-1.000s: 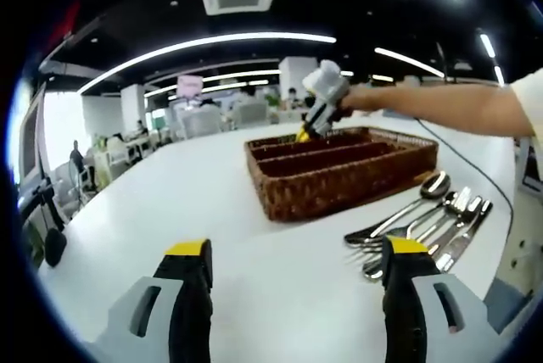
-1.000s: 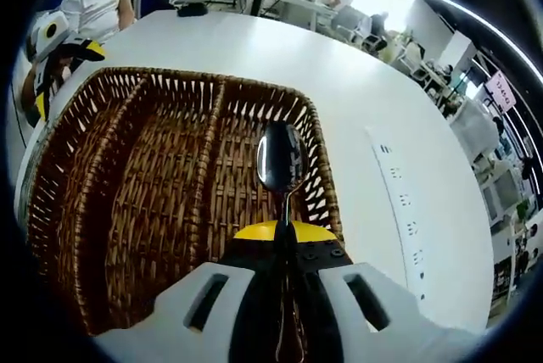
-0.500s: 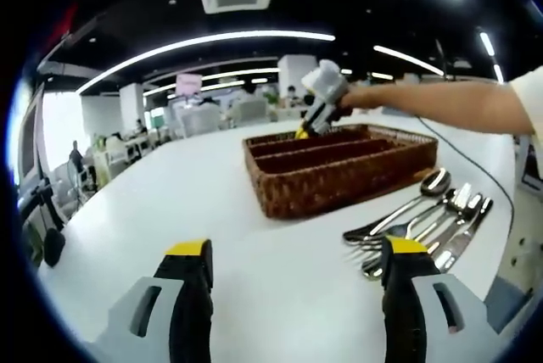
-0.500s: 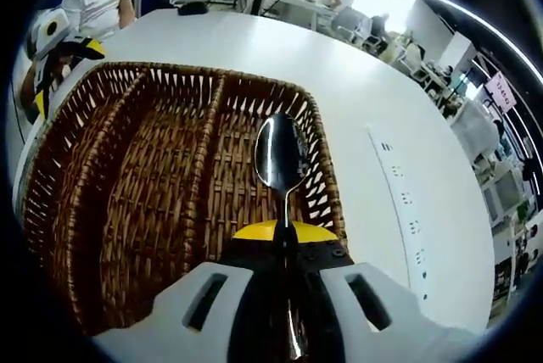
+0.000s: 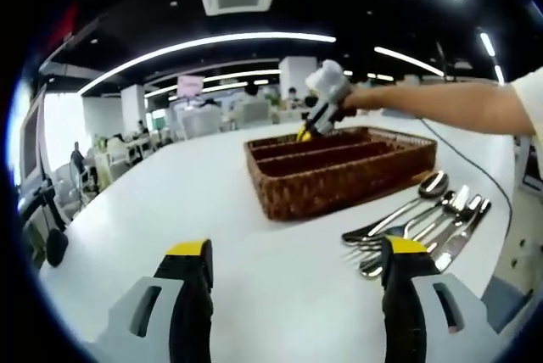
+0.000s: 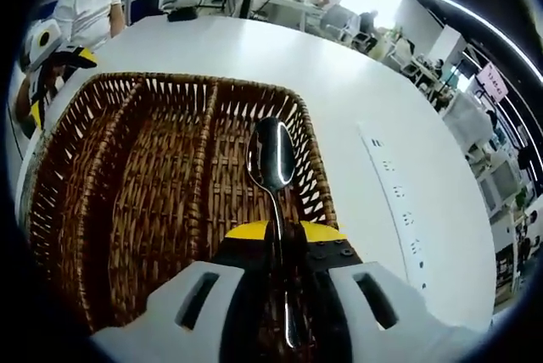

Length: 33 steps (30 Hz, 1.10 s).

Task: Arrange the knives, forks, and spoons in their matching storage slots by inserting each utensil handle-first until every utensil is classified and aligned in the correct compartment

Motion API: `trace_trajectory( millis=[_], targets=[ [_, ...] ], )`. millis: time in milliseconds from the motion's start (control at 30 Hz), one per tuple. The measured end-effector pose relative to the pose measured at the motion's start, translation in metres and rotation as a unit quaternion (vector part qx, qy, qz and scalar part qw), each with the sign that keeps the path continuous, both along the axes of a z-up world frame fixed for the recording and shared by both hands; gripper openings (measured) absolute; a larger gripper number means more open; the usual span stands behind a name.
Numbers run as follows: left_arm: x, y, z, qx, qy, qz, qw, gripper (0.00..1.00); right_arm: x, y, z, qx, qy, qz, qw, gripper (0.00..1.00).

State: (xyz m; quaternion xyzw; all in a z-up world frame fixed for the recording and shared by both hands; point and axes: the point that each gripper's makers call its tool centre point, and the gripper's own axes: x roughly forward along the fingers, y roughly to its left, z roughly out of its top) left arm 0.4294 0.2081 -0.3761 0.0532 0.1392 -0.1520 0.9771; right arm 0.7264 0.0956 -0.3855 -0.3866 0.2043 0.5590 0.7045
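Left gripper view: yellow-tipped black jaws of the left gripper (image 5: 295, 265) spread wide apart, nothing between them, poised above the white table (image 5: 170, 202). Ahead, a brown woven wicker tray with three long compartments (image 5: 339, 170) toward the table's far right side. Just beside the tray's near right side, close to the table's right edge, a loose cluster of silver metal spoons and forks (image 5: 420, 223) lying flat. Over the tray's far end, the right gripper (image 5: 305, 132) with a bare forearm behind it.

Right gripper view: right gripper (image 6: 280, 231) clamped on the handle of a shiny silver spoon (image 6: 271, 159), bowl pointing away, held above the rightmost compartment of the wicker tray (image 6: 127, 202). Left gripper (image 6: 51, 49) at the tray's far left corner.
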Motion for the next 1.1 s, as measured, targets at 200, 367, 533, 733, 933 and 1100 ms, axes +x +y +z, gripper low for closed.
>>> trace_trajectory(
  millis=[200, 367, 533, 733, 933, 1100],
  targets=[
    [-0.002, 0.000, 0.004, -0.005, -0.005, 0.002, 1.0000, 0.82, -0.009, 0.001, 0.017, 0.025, 0.005, -0.008, 0.9996, 0.15],
    [-0.007, -0.005, 0.010, -0.007, -0.011, -0.003, 0.9999, 0.82, -0.021, -0.001, 0.021, 0.040, 0.034, -0.020, 0.9984, 0.18],
    [-0.010, -0.007, 0.014, -0.008, -0.015, -0.006, 0.9998, 0.82, -0.027, -0.005, 0.027, 0.044, 0.026, -0.021, 0.9985, 0.19],
    [-0.016, -0.009, 0.020, -0.012, -0.020, -0.007, 0.9997, 0.82, -0.039, -0.008, 0.039, 0.052, 0.005, -0.017, 0.9985, 0.29],
    [-0.021, -0.014, 0.025, -0.013, -0.025, -0.012, 0.9995, 0.83, -0.054, -0.009, 0.049, 0.071, -0.007, -0.010, 0.9974, 0.36],
    [-0.026, -0.019, 0.030, -0.015, -0.031, -0.018, 0.9993, 0.83, -0.064, -0.012, 0.048, 0.076, -0.008, -0.011, 0.9970, 0.44]
  ],
)
